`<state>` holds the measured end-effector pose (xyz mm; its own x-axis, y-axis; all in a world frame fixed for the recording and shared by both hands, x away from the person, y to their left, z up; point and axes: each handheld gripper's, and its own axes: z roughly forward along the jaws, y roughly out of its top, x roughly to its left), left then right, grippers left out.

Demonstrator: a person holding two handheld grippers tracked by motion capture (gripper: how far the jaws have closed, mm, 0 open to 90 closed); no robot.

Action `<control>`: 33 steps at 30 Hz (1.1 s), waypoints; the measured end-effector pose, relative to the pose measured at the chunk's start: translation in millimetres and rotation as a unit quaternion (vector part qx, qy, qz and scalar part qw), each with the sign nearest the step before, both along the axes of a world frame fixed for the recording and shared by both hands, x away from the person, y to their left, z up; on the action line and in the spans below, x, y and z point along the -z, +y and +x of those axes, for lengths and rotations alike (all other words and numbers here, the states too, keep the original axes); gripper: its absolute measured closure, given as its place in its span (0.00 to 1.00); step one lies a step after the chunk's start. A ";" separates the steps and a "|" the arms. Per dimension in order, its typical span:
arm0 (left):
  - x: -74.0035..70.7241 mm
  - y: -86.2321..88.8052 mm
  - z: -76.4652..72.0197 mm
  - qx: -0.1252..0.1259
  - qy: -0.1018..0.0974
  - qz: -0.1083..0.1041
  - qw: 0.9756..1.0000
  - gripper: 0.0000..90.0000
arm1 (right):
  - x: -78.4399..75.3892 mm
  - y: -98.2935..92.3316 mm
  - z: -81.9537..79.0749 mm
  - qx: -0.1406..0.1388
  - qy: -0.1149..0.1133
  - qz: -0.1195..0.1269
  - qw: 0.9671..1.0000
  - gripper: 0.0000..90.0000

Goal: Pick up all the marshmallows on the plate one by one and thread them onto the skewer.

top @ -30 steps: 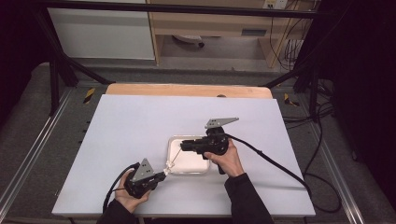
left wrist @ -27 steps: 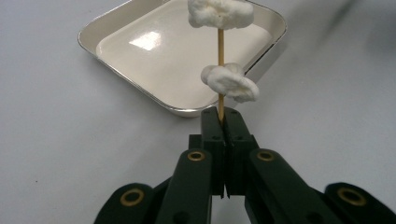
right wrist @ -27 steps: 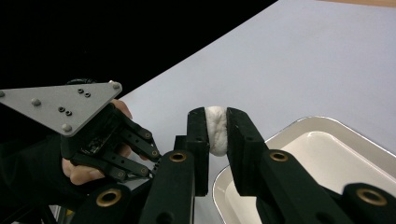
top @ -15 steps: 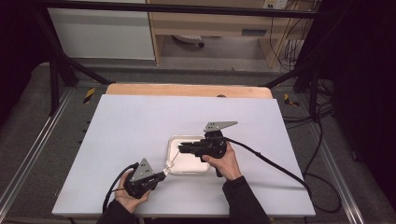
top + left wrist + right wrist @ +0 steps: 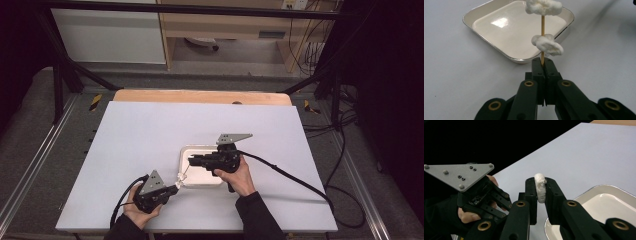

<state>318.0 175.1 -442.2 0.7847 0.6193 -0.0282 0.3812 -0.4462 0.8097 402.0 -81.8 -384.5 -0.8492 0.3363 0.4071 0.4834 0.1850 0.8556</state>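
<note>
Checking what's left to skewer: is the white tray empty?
Empty: the tray shows bare glossy bottom; the marshmallows sit on the skewer.

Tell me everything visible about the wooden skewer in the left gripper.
The skewer is a thin, pale wooden stick, clamped at its base in the shut left gripper. It points toward the white tray. Two white, fluffy marshmallow pieces are threaded on it: one just beyond the jaws, another farther along.

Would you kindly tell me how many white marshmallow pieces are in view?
3: two threaded on the skewer, one at its tip, one lower; the third is squeezed in the right hand-held gripper.
</note>
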 end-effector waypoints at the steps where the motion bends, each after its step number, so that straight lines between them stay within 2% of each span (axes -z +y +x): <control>1: 0.0 0.0 -0.1 0.000 0.000 -0.001 1.000 0.99 | 0.6 0.5 -0.4 -0.002 0.000 0.002 1.000 0.91; 24: -2.1 0.1 -0.4 -0.004 -0.005 -0.009 1.000 0.99 | 11.2 1.7 -3.5 -0.005 0.008 0.019 1.000 0.92; 26: -9.1 0.6 -0.5 -0.002 -0.012 -0.040 0.999 0.99 | 14.3 4.1 -3.7 -0.015 0.016 0.007 1.000 0.92; 27: -13.8 -2.1 -1.6 -0.009 -0.034 -0.025 0.999 0.99 | 21.7 10.8 -5.8 -0.030 0.023 -0.011 0.999 0.91; 28: -12.9 -4.4 -2.3 -0.018 -0.048 -0.005 0.999 0.99 | 28.8 16.7 -8.7 -0.036 0.027 -0.006 0.999 0.91; 29: -9.6 -2.3 -0.8 -0.019 -0.035 -0.016 0.999 0.99 | 32.2 20.9 -9.7 -0.031 0.017 -0.002 0.999 0.91; 30: -7.6 -0.3 1.4 -0.014 -0.031 -0.023 0.999 0.99 | 33.9 22.6 -8.9 -0.032 0.021 -0.002 0.999 0.91; 33: -9.2 1.0 -0.7 -0.014 -0.031 -0.023 0.999 0.99 | 35.1 22.1 -8.2 -0.034 0.023 0.001 0.999 0.90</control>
